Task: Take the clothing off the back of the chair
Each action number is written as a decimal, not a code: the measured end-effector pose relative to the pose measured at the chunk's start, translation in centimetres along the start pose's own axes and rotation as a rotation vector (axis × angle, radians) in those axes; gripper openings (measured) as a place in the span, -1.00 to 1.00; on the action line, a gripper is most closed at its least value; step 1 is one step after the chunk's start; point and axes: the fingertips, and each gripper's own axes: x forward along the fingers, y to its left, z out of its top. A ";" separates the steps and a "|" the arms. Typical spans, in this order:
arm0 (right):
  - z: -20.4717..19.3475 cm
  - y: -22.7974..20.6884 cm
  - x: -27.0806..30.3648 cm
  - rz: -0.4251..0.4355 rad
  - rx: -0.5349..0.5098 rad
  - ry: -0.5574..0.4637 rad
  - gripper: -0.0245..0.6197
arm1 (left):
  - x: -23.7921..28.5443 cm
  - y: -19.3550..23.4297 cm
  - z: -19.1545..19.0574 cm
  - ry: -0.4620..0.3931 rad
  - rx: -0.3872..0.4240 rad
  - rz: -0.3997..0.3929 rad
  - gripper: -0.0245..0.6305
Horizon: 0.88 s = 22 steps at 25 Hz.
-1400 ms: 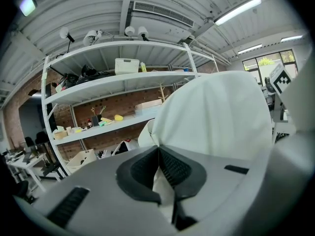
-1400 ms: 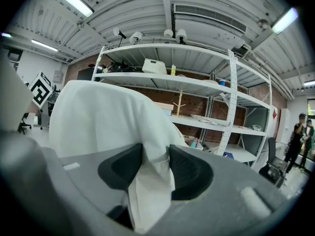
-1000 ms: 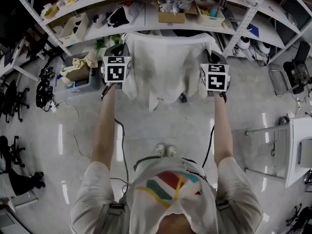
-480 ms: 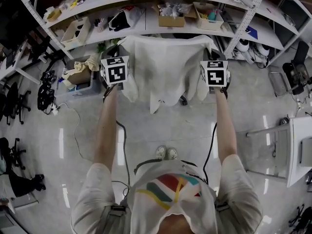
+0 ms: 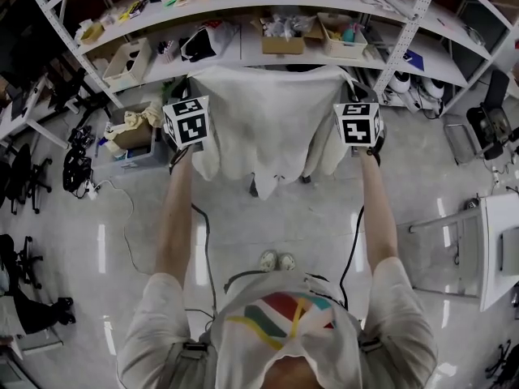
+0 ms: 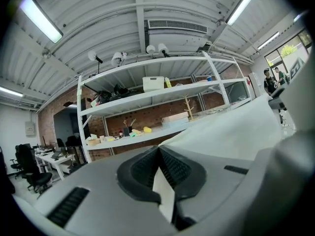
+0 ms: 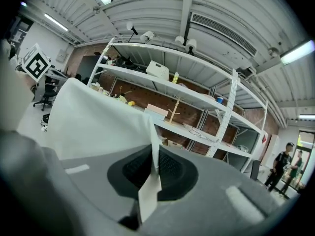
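Two grippers, one garment; task judged past its midpoint.

Item: white garment (image 5: 272,120), held spread like a sheet between both grippers. It hangs in front of the shelves (image 5: 243,47), its ragged hem loose above the floor (image 5: 268,225).

Left gripper (image 6: 158,154): fingers closed on a fold at the garment's upper left corner; a white tab of cloth shows between the pads.

Right gripper (image 7: 153,154): fingers closed likewise on the upper right corner, with the cloth running taut away toward the other side.

Chair (image 5: 305,177): almost wholly hidden behind the garment; only dark bits of its base show under the hem. The backrest cannot be made out.

Done: both top corners gripped, garment raised and stretched flat, weight carried by the grippers.

Left: cannot tell whether the top edge is clear of the backrest. Probably a little more lift, then drawing the garment toward the person and away from the chair.

Risk: the hem or inner face may catch on the backrest.
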 end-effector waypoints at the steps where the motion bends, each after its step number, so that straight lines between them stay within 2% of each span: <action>1: 0.3 -0.2 -0.1 -0.005 -0.002 -0.006 -0.90 | -0.2 0.3 0.5 -0.011 0.000 0.007 -0.89; 9: 2.6 -1.8 -1.3 -0.025 0.003 -0.073 -0.90 | -2.1 1.3 5.0 -0.142 0.005 0.059 -0.89; 15: 5.1 -3.3 -2.4 -0.022 0.027 -0.149 -0.90 | -3.1 2.1 7.9 -0.191 -0.010 0.076 -0.89; 20: 8.1 -4.1 -3.8 -0.031 -0.017 -0.204 -0.90 | -4.0 3.0 10.6 -0.234 -0.030 0.091 -0.89; 22: 9.3 -4.6 -4.4 -0.039 -0.035 -0.226 -0.90 | -4.5 3.5 11.9 -0.255 -0.014 0.104 -0.89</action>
